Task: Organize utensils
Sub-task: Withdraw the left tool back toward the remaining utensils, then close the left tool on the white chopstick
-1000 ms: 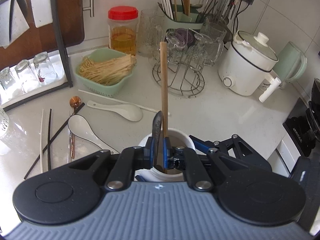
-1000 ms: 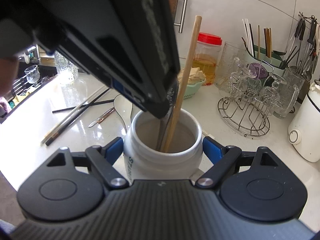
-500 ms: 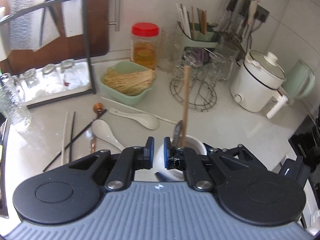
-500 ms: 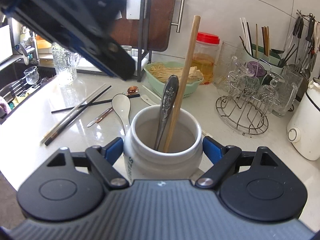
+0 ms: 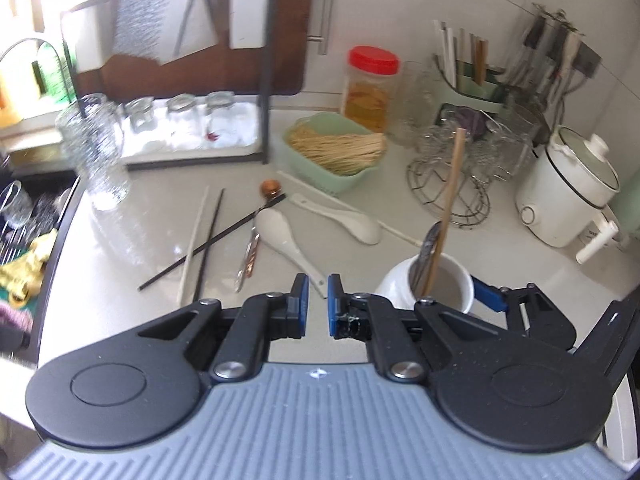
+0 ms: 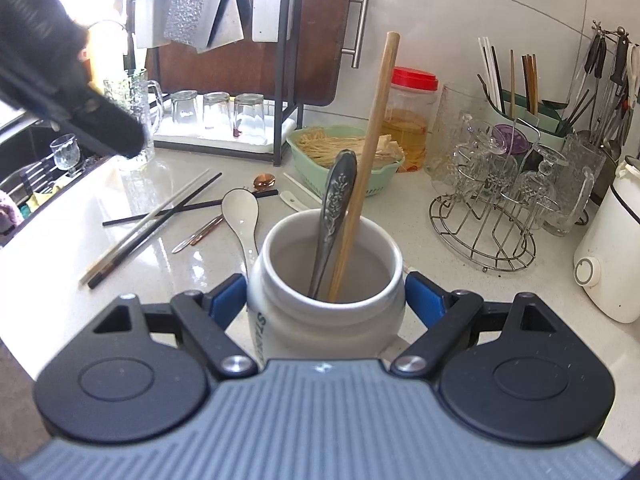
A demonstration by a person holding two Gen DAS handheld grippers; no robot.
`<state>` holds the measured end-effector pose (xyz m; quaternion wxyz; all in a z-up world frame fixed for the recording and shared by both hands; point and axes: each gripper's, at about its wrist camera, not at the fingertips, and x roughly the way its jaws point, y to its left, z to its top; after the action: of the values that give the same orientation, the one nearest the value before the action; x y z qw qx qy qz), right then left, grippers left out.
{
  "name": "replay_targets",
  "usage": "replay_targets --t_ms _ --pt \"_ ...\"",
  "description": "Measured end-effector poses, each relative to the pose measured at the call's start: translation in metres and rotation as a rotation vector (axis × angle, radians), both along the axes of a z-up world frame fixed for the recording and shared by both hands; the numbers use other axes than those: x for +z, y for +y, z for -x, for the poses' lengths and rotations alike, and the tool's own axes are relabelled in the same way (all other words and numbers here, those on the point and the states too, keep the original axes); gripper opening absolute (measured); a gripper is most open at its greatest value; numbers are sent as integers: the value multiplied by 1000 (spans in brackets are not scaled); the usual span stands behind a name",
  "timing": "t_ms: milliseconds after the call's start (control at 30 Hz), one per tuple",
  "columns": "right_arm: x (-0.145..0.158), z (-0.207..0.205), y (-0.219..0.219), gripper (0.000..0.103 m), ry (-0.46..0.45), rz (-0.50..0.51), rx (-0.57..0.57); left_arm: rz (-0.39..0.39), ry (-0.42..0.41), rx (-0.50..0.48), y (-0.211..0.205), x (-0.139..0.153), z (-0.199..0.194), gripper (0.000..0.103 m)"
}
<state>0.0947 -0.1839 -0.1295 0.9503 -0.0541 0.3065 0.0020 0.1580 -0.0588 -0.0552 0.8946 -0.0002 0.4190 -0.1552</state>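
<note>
My right gripper (image 6: 326,296) is shut on a white ceramic jar (image 6: 324,308) standing on the counter. A wooden chopstick (image 6: 366,168) and a metal spoon (image 6: 334,216) stand in it. In the left wrist view the jar (image 5: 430,286) sits to the right, with the chopstick (image 5: 448,208) leaning out. My left gripper (image 5: 316,300) is empty, jaws a narrow gap apart, raised above the counter. Loose on the counter lie two white ceramic spoons (image 5: 288,244) (image 5: 348,218), black and white chopsticks (image 5: 204,240) and a copper spoon (image 5: 250,256).
A green basket of noodles (image 5: 340,152), a red-lidded jar (image 5: 370,84), a wire glass rack (image 5: 452,184), a white cooker (image 5: 568,196) and a black dish rack with glasses (image 5: 180,120) line the back. A sink (image 5: 24,216) is at the left.
My left gripper let go of the metal spoon in the jar, then lifted up and moved left away from it. The right gripper and jar stayed put.
</note>
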Motion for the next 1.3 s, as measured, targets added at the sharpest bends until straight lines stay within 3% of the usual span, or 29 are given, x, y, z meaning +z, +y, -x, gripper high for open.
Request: replay_targets --t_ms 300,433,600,967,1300 --pt "-3 4 -2 88 -23 -6 21 -2 28 122 27 -16 21 10" --pt "-1 5 -4 88 -20 -8 37 2 52 180 37 -27 25 27" --pt "0 6 -6 88 -7 -9 48 7 81 229 52 -42 21 29" --pt "1 5 -4 88 15 3 47 6 116 202 83 -77 -40 28" --pt "3 1 -3 88 39 -1 23 15 130 162 85 -100 -98 28"
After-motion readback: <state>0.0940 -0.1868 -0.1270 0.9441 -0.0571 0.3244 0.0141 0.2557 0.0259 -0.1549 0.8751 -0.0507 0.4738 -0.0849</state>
